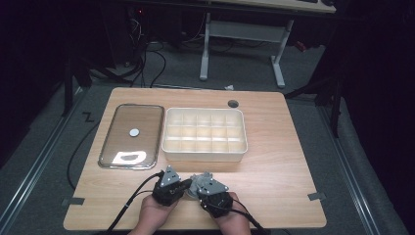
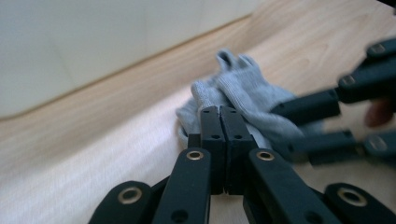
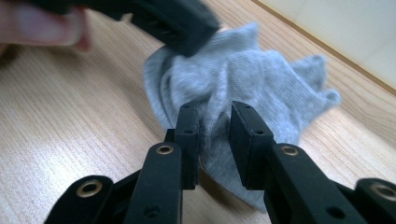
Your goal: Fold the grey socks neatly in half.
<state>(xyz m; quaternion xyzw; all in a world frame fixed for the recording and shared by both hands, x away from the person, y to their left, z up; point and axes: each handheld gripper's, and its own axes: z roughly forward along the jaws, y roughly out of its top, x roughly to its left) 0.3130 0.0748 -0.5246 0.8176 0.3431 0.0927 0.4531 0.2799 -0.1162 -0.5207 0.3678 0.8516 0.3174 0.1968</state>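
Left gripper: you are keeping its 2 jaws clenched tight together, tips lying against the near edge of the grey sock; whether any cloth is pinched between them I cannot tell.
Right gripper: you are grasping a bunched fold of the sock between its 2 jaws, which are standing partly apart with the cloth filling the gap.
Sock: it is lying crumpled on the wooden table, at the near edge, between your 2 grippers and just in front of the white compartment box.
Hands: you are holding both close together at the table's near side.
Beside the box: a clear lid is lying flat to its left.
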